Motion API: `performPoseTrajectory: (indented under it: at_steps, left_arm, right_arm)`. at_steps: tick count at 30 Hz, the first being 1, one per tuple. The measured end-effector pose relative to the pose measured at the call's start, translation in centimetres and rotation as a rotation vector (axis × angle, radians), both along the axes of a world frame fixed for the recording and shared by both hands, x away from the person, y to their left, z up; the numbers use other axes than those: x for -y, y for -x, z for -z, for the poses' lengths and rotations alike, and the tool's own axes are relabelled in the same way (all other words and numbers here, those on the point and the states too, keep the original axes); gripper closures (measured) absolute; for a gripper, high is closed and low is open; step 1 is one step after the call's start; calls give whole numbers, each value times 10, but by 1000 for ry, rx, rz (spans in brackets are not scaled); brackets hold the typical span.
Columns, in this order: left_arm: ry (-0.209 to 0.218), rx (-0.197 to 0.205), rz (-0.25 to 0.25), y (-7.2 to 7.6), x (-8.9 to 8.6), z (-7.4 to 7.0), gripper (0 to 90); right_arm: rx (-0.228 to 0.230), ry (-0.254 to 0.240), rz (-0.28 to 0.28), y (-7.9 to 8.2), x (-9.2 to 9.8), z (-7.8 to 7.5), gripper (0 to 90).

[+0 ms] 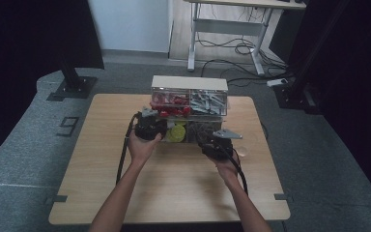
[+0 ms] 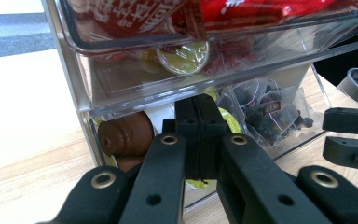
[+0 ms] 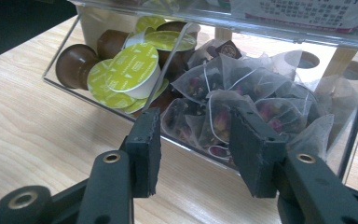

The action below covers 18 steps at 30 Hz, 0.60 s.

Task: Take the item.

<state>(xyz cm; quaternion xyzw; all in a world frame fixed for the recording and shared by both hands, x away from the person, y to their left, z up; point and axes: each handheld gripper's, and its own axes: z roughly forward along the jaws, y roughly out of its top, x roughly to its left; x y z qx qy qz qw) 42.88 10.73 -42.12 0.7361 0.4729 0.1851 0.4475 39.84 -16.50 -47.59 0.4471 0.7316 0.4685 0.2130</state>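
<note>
At table centre, the clear acrylic two-tier drawer organizer [image 1: 189, 83] has its lower drawer [image 3: 98, 95] pulled out, left gripper [image 2: 199, 135] shut and empty at its front, right gripper [image 3: 193, 140] half-open before the pyramid tea bags [image 3: 223, 98], none picked yet.

lab: black curtains [image 1: 24, 34], camera stands [image 1: 72, 79]
</note>
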Motion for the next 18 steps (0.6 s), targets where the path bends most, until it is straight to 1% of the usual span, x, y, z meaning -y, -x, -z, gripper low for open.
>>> performPoseTrajectory:
  at_steps: [7, 12, 16, 18]
  left_arm:
    - [0, -1, 1, 0, 0, 0, 899]
    - [1, -1, 1, 0, 0, 0, 899]
    - [1, 0, 5, 1, 2, -1, 898]
    - [1, 0, 7, 0, 2, -1, 898]
  right_arm:
    - [3, 0, 14, -7, 2, 0, 546]
    - [5, 13, 32, -13, 3, 4, 554]
    - [8, 2, 49, -18, 6, 4, 562]
    - [-3, -5, 55, -21, 8, 4, 563]
